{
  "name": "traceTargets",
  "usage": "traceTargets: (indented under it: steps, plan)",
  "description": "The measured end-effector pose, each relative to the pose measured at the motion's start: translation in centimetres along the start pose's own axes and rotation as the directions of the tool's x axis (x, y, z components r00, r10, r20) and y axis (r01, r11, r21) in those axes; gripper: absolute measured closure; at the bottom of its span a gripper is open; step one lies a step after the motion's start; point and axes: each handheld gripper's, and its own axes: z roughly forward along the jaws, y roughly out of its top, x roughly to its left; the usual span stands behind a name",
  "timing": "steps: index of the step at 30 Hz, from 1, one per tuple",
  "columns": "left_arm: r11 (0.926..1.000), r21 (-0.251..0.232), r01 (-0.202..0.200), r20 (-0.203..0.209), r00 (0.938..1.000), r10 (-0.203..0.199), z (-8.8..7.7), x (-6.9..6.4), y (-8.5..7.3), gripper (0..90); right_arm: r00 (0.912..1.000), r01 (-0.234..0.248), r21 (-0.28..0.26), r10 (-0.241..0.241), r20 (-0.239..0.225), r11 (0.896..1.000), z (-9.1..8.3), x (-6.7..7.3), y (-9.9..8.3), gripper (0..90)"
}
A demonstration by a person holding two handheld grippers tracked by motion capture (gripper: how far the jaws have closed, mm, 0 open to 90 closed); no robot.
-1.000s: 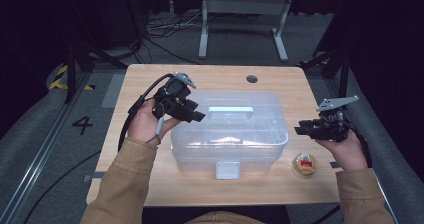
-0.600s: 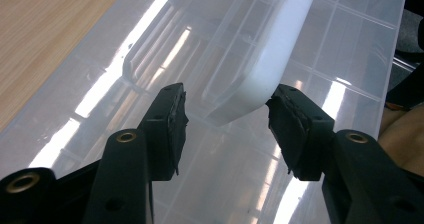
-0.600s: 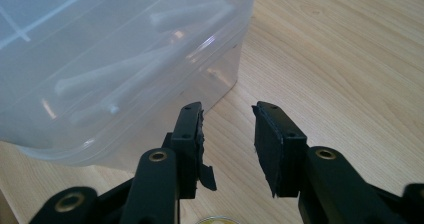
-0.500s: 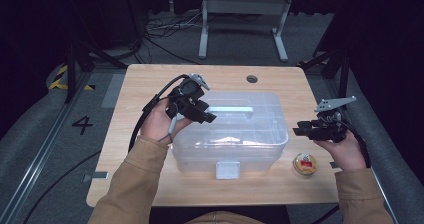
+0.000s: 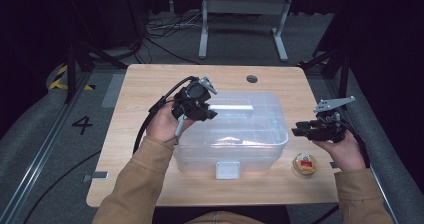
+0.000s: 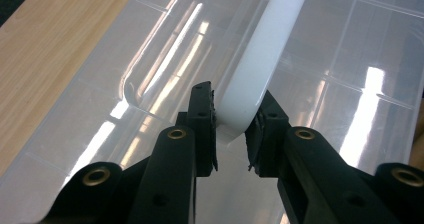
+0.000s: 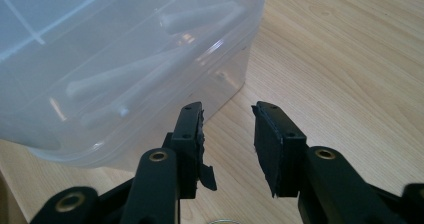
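With our left gripper [image 6: 231,126] we have just closed the jaws on the white plastic handle [image 6: 260,59] of the clear plastic box [image 5: 260,139] in the middle of the wooden table [image 5: 135,94], ready to lift, while our right gripper [image 7: 227,134] hangs open and empty near the right edge.

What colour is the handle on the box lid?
White handle; clearest in the left gripper view.

High view: fixed overhead on the person's side, facing forward and down across the table [image 5: 150,84].
Left gripper view: very close, looking along its jaws onto the box lid's white handle [image 6: 260,59].
Right gripper view: close, low, facing the clear box [image 7: 125,59] corner.
Shared: the box (all three views).
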Motion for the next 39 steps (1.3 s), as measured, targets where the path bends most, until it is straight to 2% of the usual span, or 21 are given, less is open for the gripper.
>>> traceTargets:
  steps: [4, 12, 19, 21, 25, 30, 31, 34, 39]
  plan:
    - [0.9999, 0.012, -0.003, -0.014, 0.9999, 0.003, -0.1, -0.1, 0.1, 75.9, 0.9999, -0.008, -0.005, 0.008, -0.010, 1.000, 0.0, -0.1, 0.0, 64.7]
    - [0.9998, 0.013, 0.015, -0.009, 0.9998, -0.015, -0.4, 0.2, 0.6, 75.8, 0.9999, 0.000, -0.010, 0.000, -0.014, 1.000, -0.1, 0.0, 0.0, 65.1]
    - [0.9992, 0.017, 0.037, 0.016, 0.9992, -0.037, -0.7, 1.0, 1.0, 75.7, 0.9998, 0.004, -0.019, -0.005, -0.020, 1.000, -0.3, 0.1, 0.0, 65.5]
    - [0.9984, 0.018, 0.053, 0.027, 0.9982, -0.054, -0.8, 1.3, 1.2, 75.7, 0.9998, 0.005, -0.017, -0.005, -0.021, 1.000, -0.3, 0.1, 0.0, 67.7]
    - [0.9971, 0.027, 0.071, 0.030, 0.9970, -0.072, -1.0, 1.6, 1.6, 75.5, 0.9991, 0.036, -0.010, -0.036, -0.024, 0.999, -0.4, 0.2, 0.0, 74.9]
    - [0.9965, 0.020, 0.081, 0.039, 0.9959, -0.082, -1.1, 2.0, 1.7, 75.2, 0.9974, 0.046, -0.004, -0.047, -0.055, 0.999, -0.4, 0.3, 0.0, 79.8]
    - [0.9962, 0.021, 0.084, 0.040, 0.9956, -0.085, -1.1, 2.0, 1.8, 75.2, 0.9952, 0.054, -0.001, -0.054, -0.082, 0.999, -0.4, 0.4, 0.0, 81.0]
    - [0.9958, 0.022, 0.089, 0.037, 0.9952, -0.090, -1.3, 2.2, 2.0, 75.0, 0.9917, 0.066, 0.007, -0.065, -0.111, 0.998, -0.4, 0.6, 0.0, 82.3]
    - [0.9959, 0.031, 0.085, 0.014, 0.9962, -0.086, -1.6, 2.2, 2.4, 74.7, 0.9868, 0.072, 0.031, -0.066, -0.148, 0.997, -0.4, 0.9, 0.2, 86.1]
